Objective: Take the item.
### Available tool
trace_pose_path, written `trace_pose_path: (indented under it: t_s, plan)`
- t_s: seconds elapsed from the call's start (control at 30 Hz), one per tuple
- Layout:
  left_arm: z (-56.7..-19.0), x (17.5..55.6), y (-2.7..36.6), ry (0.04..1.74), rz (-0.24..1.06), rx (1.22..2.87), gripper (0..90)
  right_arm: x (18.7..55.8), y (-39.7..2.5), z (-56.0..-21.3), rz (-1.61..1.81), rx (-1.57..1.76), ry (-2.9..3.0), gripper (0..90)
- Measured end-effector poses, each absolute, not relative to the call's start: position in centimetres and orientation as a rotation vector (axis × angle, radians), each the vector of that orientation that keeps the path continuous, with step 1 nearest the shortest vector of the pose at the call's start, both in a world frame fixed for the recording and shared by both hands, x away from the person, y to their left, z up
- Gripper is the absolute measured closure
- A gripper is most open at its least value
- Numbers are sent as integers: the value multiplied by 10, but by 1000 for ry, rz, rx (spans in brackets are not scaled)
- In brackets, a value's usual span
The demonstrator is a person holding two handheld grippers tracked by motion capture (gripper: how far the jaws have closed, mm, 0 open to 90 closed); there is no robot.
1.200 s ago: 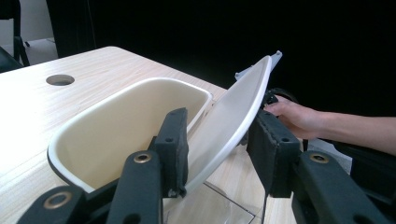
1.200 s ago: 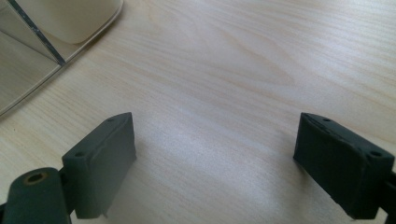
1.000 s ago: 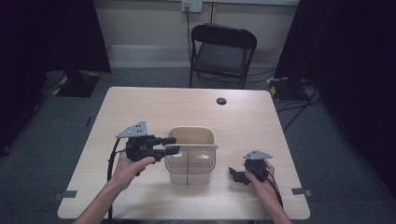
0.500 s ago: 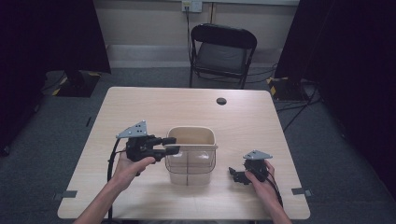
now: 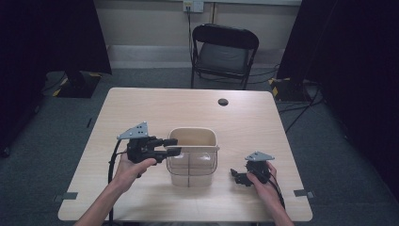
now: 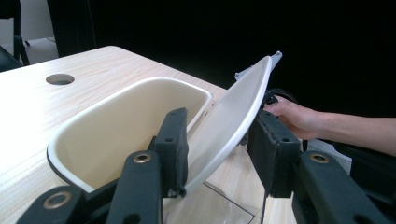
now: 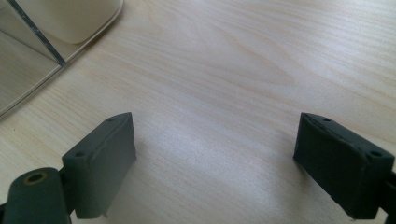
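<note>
Left claw (image 6: 219,154) sits open astride the bin's (image 5: 190,172) tilted swing lid (image 6: 233,116); close squarely before lifting, while the right claw (image 7: 215,163) rests open on the surface (image 5: 155,108).

Each gripper was black, blocky and matte. The left gripper (image 5: 170,146) carried a grey three-cornered plate dotted with small holes on top, and a black cable trailed from its back end. The right gripper (image 5: 234,175) bore the same kind of grey plate and a thin black cable. Both had two thick rectangular black jaws with small screw holes, hinged on arms with brass-coloured rivets. The person's forearms were bare, with no sleeves showing.
</note>
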State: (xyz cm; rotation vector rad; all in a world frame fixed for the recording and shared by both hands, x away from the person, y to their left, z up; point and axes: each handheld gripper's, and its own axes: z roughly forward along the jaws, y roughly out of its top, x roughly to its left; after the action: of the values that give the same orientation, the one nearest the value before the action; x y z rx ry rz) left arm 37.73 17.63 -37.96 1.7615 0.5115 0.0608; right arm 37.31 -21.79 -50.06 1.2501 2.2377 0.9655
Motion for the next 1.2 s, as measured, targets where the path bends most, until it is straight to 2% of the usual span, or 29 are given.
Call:
trace_pose_path:
  t_s: [1.2]
  plan:
    - [-380,377,176,504,57,1762,588,373,-218,-501,966,1250,2238,119]
